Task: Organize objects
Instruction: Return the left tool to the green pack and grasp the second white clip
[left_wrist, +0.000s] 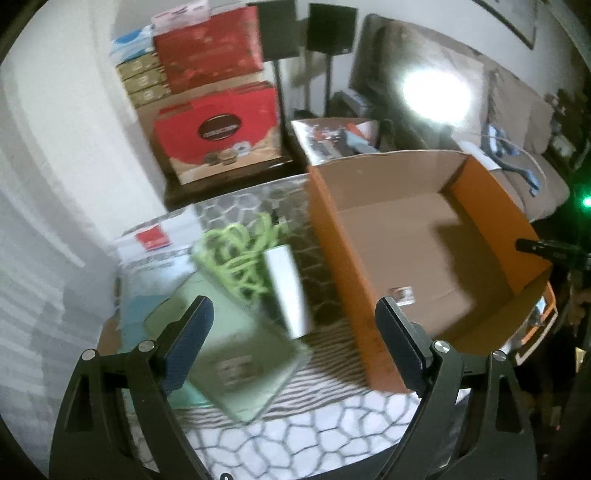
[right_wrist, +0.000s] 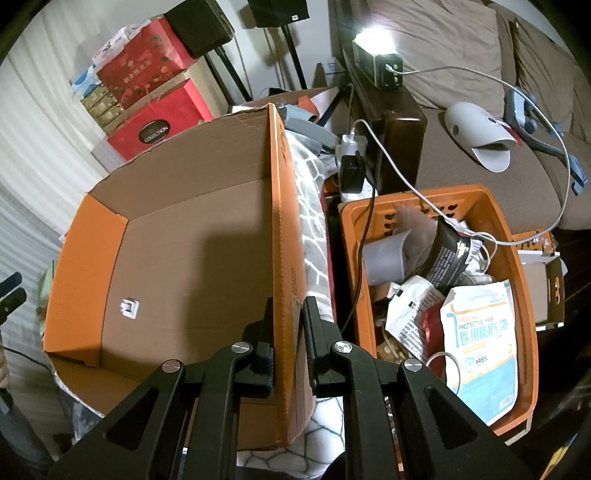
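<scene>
An orange cardboard box lies open on the patterned table cover, with only a small white clip on its floor. My left gripper hovers open to the left of the box, above a pale green flat box, a white block and a tangled green cable; its pads touch nothing. My right gripper is shut on the right wall of the orange cardboard box. The small white clip shows inside, and the left gripper's fingertips peek in at the far left.
An orange plastic basket to the right of the box holds a mask packet, a grey cup, bags and cables. Red gift boxes are stacked behind the table by the wall. A sofa with a lamp and cables lies at the right.
</scene>
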